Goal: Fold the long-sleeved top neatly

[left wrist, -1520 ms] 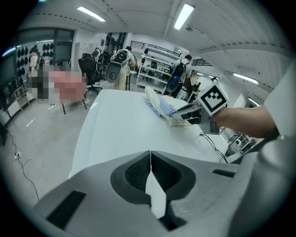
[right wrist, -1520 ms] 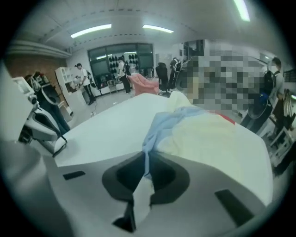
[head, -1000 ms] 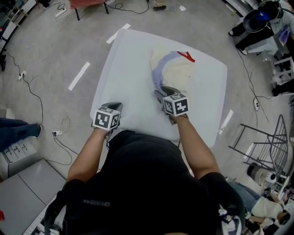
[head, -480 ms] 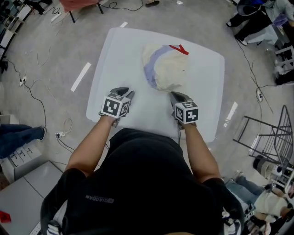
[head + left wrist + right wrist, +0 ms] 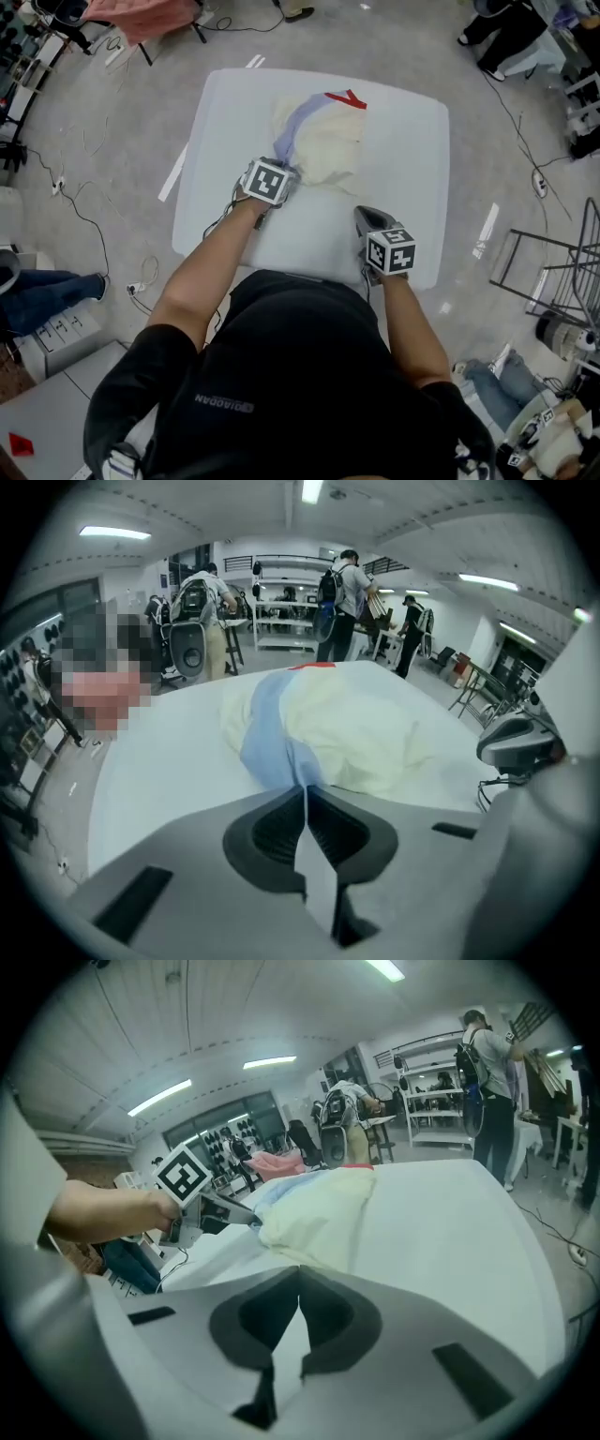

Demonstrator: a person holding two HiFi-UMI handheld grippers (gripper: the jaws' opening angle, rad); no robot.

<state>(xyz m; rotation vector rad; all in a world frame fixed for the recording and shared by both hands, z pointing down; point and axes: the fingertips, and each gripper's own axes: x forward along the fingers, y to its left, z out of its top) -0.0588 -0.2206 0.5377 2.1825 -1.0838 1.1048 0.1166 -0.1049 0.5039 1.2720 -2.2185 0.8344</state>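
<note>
Grey concrete floor, cables (image 5: 75, 214) and a white tape strip (image 5: 172, 174) across it; white desk (image 5: 412, 178) in the middle. On the desk's far half: long-sleeved top (image 5: 328, 141), cream with a pale blue part and red trim, bunched in a heap. Left tongs (image 5: 287, 174) just closed, pinching the blue edge at the heap's near left. Right tongs (image 5: 365, 217) pressed together, nothing between, over bare desk, apart from the top. Pink cloth (image 5: 141, 14) beyond the far left corner; wire rack (image 5: 562, 272) at right. Only in the gripper views: people with backpacks (image 5: 342, 583) by shelves.
</note>
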